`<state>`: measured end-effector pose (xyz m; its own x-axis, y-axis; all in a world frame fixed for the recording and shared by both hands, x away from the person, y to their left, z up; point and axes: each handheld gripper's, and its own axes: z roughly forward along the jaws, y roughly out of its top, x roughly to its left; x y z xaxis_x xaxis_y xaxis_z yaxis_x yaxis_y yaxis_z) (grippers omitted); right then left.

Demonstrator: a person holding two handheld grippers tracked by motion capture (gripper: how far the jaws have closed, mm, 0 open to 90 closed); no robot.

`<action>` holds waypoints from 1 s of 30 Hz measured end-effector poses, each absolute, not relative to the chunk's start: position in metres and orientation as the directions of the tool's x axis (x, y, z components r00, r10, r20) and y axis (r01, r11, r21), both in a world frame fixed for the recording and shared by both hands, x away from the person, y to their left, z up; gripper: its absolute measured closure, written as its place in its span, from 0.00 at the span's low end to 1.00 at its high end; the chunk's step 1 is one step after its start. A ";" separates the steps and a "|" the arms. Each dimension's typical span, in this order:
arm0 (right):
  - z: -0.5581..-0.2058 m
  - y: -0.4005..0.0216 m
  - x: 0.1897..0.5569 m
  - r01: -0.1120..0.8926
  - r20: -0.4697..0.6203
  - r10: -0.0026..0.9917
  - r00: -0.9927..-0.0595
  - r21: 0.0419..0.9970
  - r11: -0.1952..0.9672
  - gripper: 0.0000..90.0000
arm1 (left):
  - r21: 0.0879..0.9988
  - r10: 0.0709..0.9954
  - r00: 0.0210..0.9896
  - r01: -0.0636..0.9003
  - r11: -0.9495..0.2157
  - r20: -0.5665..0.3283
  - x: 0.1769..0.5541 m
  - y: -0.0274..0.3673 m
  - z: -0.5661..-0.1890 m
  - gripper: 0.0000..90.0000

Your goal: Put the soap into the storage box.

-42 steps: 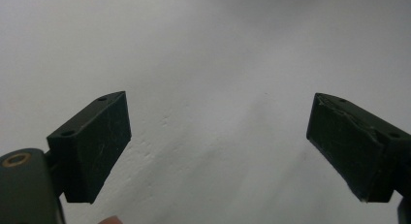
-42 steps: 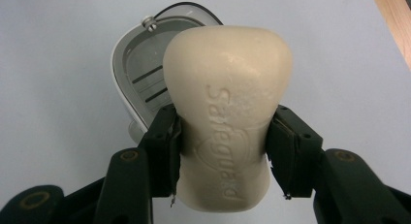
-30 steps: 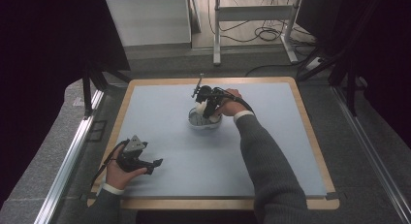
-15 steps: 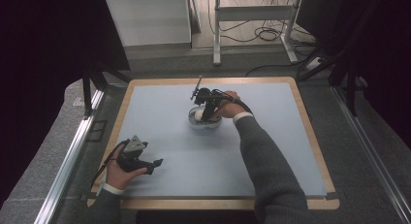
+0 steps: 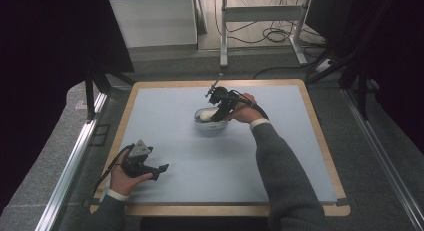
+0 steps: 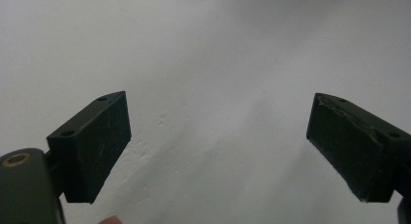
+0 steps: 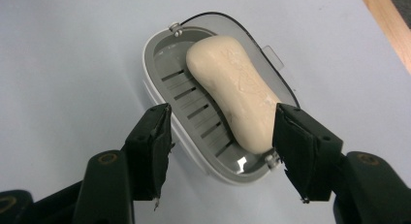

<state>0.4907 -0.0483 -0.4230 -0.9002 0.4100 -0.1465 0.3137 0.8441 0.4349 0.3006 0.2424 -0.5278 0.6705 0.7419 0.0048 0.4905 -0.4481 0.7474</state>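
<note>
A cream bar of soap (image 7: 232, 93) lies in a white soap dish (image 7: 148, 59) with a grey slotted insert, its clear lid (image 7: 271, 59) folded open behind. My right gripper (image 7: 223, 112) hangs over the dish's near end. Its jaws have just been opening and now straddle that end of the dish and soap without pressing. In the high view the dish (image 5: 207, 126) sits mid-mat with the right gripper (image 5: 217, 111) on it. My left gripper (image 5: 162, 168) rests low at the front left, open, with bare mat between its jaws (image 6: 218, 103).
A pale blue mat (image 5: 280, 141) covers a wooden-edged board (image 5: 320, 121). A metal rail (image 5: 75, 161) runs along the left side. Cables and a table frame (image 5: 260, 16) lie on the floor beyond the far edge.
The right gripper's jaws have spread apart over the soap dish and the hand has eased back slightly. The left hand has stayed put.
</note>
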 end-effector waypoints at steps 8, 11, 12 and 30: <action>-0.420 -0.069 0.475 0.343 -0.134 0.458 -0.879 0.489 0.802 0.39 | 0.748 0.743 0.669 0.489 -0.449 0.009 0.300 0.243 -0.527 0.10; -0.420 -0.081 0.467 0.358 -0.139 0.487 -0.863 0.513 0.781 0.37 | 0.752 0.748 0.664 0.490 -0.441 0.006 0.299 0.244 -0.526 0.10; -0.420 -0.085 0.464 0.362 -0.138 0.496 -0.857 0.524 0.771 0.36 | 0.753 0.749 0.663 0.489 -0.440 0.007 0.299 0.244 -0.526 0.10; -0.457 -0.195 0.374 0.461 -0.065 0.660 -0.749 0.663 0.589 0.33 | 0.753 0.754 0.657 0.493 -0.436 0.007 0.298 0.243 -0.527 0.10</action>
